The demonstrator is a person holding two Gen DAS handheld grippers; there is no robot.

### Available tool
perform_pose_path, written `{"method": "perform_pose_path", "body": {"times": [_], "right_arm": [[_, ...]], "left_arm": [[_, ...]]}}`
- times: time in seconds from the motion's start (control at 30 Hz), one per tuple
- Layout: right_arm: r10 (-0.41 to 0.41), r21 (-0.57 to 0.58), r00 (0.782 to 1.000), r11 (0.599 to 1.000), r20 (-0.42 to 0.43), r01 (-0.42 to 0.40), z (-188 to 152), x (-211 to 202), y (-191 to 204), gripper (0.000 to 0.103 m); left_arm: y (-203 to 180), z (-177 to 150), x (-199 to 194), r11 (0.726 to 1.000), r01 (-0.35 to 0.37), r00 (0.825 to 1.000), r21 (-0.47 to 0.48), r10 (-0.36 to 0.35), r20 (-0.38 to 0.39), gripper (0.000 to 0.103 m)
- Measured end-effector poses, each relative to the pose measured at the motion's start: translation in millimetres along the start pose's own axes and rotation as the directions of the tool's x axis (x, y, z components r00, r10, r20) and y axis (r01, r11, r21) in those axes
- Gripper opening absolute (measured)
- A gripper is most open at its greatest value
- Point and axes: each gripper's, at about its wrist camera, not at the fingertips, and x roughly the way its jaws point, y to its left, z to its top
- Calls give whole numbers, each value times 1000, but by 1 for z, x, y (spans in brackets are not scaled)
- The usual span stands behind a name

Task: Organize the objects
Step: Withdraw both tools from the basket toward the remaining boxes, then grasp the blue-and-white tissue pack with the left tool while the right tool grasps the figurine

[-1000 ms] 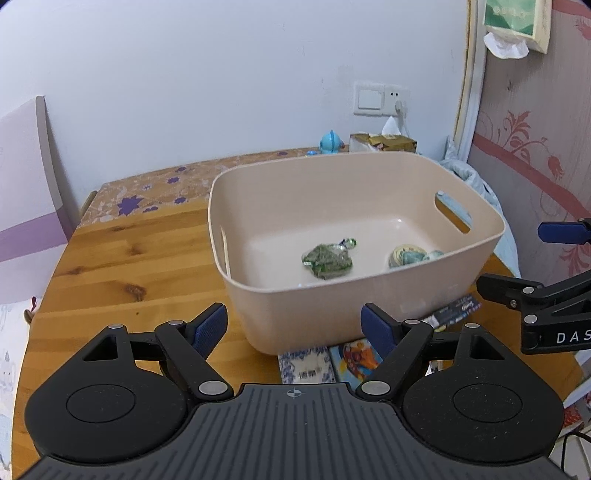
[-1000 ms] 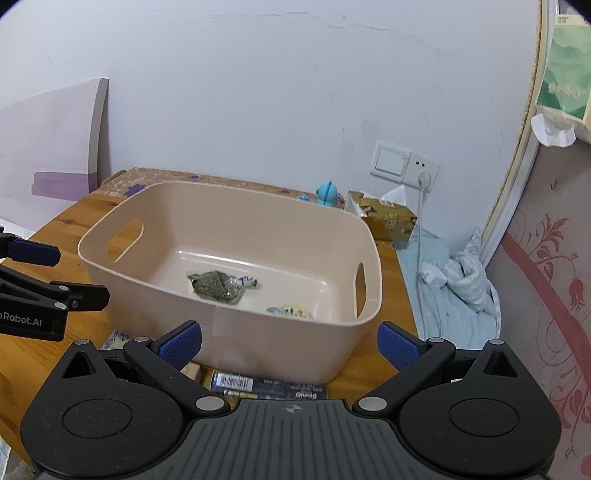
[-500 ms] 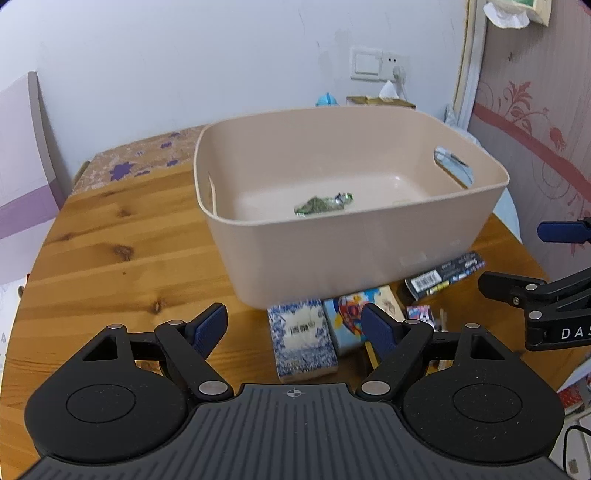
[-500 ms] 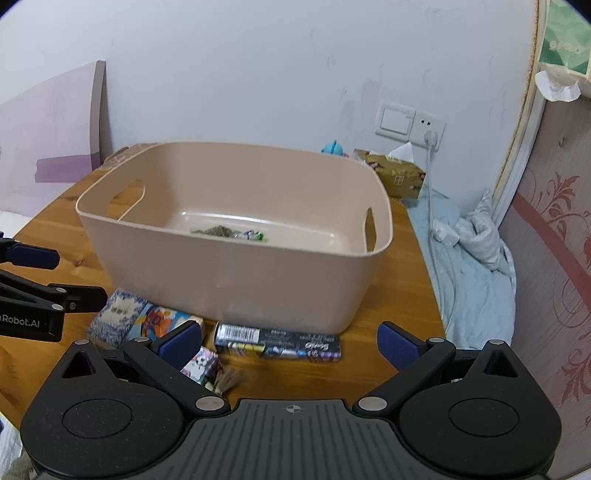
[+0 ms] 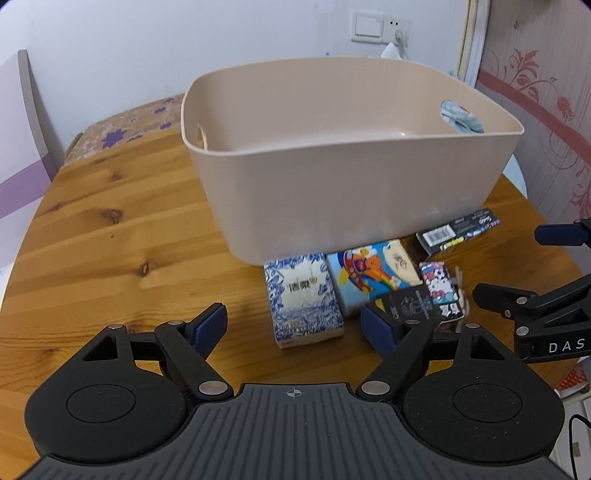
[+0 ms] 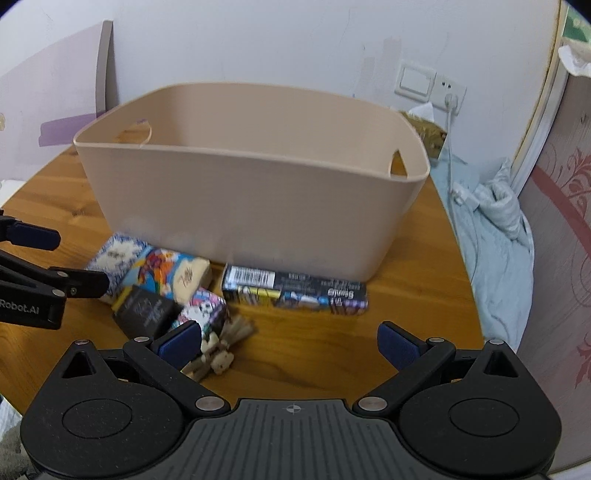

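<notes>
A beige tub sits mid-counter. Along its near wall lie a blue-white tissue pack, cartoon pack, long black box and small packets. Left claw and right claw hover released, grasping nothing.

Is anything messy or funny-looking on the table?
Yes. Small packets lie jumbled against the beige basket instead of inside: a blue-and-white tissue pack, a cartoon pack, and a long black box lying askew.

White wall w/ switch plate – round wood table, floral-patterned panel at right.
</notes>
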Motion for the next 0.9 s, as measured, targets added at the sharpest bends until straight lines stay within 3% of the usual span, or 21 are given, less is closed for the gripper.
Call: {"method": "perform_pose_path", "body": {"times": [0.9], "right_arm": [[2,23,996,1000,-85,0,-5,37,-1,103]], "left_arm": [[9,-7,28,999,16,998,-52,-20,-66,81]]}}
